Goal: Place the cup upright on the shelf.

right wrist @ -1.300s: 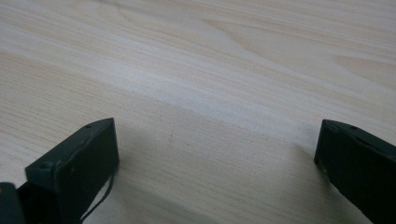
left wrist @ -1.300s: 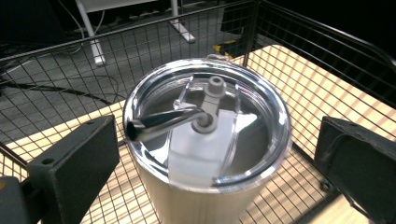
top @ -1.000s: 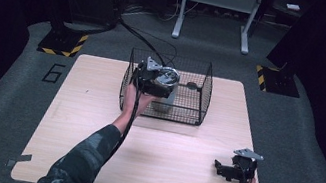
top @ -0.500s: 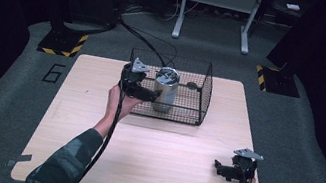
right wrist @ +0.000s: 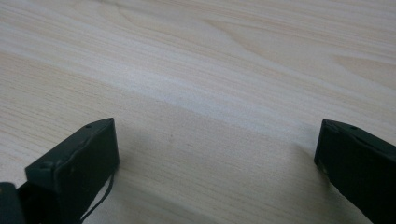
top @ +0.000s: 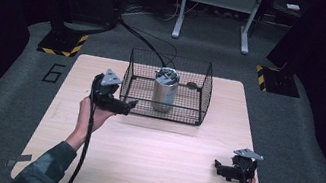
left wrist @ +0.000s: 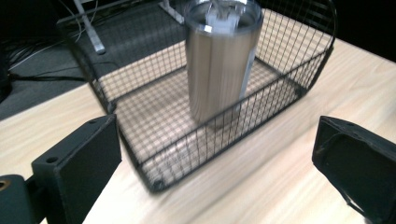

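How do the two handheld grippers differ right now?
The left gripper is held up beside the wire basket, its jaws aimed at the steel tumbler standing inside; the right gripper sits low near the table's front right corner, facing bare wood. The left is far from the person, the right close. Both have open, empty jaws.

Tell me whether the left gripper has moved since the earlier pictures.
Yes. The left gripper has pulled back out of the wire basket, leaving the steel tumbler standing inside.
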The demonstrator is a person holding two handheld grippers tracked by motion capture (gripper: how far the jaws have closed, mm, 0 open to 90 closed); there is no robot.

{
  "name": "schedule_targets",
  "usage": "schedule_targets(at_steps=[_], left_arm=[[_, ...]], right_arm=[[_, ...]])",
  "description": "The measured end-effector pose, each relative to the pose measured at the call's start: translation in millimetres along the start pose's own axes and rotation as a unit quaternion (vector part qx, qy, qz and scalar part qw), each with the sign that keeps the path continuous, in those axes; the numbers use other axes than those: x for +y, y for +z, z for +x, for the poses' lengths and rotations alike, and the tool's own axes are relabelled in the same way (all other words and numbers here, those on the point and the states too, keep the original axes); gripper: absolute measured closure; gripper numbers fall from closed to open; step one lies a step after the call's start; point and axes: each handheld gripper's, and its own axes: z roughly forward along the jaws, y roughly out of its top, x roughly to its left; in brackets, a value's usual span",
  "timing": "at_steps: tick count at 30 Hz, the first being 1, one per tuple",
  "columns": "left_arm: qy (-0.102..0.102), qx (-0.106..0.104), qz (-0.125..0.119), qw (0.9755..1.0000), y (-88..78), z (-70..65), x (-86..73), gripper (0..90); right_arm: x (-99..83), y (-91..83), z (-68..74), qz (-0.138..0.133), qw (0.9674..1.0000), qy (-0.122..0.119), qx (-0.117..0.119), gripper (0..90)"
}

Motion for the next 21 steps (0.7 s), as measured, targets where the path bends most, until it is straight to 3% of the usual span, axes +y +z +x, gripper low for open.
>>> schedule_targets(at_steps=[6, 12, 17, 21], left_arm=[[0.0, 0.02, 0.01, 0.9998, -26.8, 3.6, -35.9, 1.0], [-0.029, 0.041, 0.022, 0.9985, -41.7, 14.0, -78.1, 0.4], [-0.07, 0.059, 0.038, 0.9951, -50.5, 28.2, -121.0, 0.1], [-0.097, 0.082, 0.051, 0.9906, -55.3, 39.1, -153.2, 0.1]], right_arm=[[0.0, 0.0, 0.0, 0.0, 1.0, 0.0, 0.0, 0.0], [0.0, 0.0, 0.0, 0.0, 1.0, 0.0, 0.0, 0.0], [-0.1, -0.2, 0.5, 0.001, 1.0, 0.003, 0.0, 0.0], [-0.1, -0.2, 0.5, 0.001, 1.0, 0.003, 0.0, 0.0]])
